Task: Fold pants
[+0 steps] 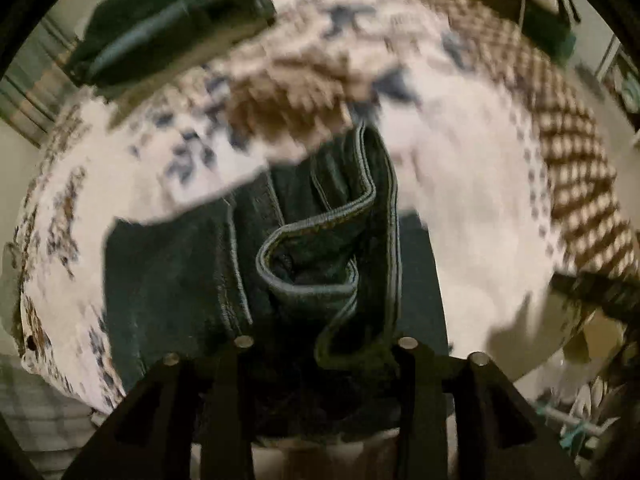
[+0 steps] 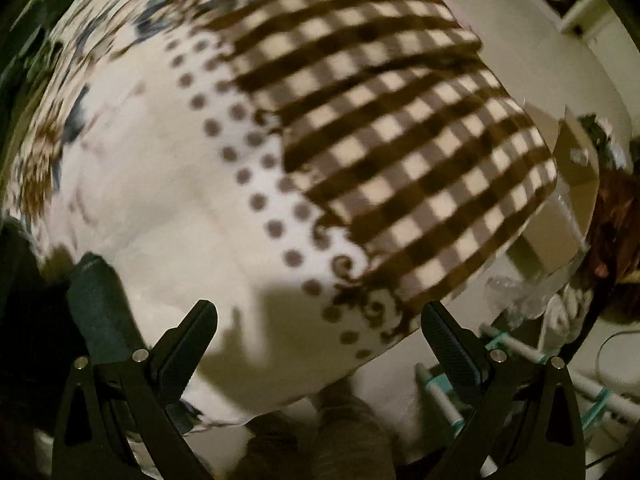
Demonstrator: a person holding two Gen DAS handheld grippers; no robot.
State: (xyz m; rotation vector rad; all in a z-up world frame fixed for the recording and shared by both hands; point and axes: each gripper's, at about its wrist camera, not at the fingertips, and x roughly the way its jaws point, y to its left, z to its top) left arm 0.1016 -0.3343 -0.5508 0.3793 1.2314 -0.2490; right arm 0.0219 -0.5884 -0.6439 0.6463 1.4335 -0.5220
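Observation:
Dark blue jeans (image 1: pixel 312 248) hang bunched in front of my left gripper (image 1: pixel 324 364), waistband and seams curling just beyond the fingers. The left jaws are closed on the denim, which fills the gap between them. The view is blurred by motion. My right gripper (image 2: pixel 320 320) is open and empty above the bedspread (image 2: pixel 192 168). A dark strip of the jeans (image 2: pixel 96 312) shows at the left edge of the right wrist view, beside the left finger (image 2: pixel 188 340).
The bed is covered by a white blanket with brown checks (image 2: pixel 392 128), dots and blue-brown flowers (image 1: pixel 192 152). A pile of dark folded clothes (image 1: pixel 168 28) lies at the far left. A cardboard box (image 2: pixel 568 184) and a white rack (image 2: pixel 520 360) stand off the bed's right edge.

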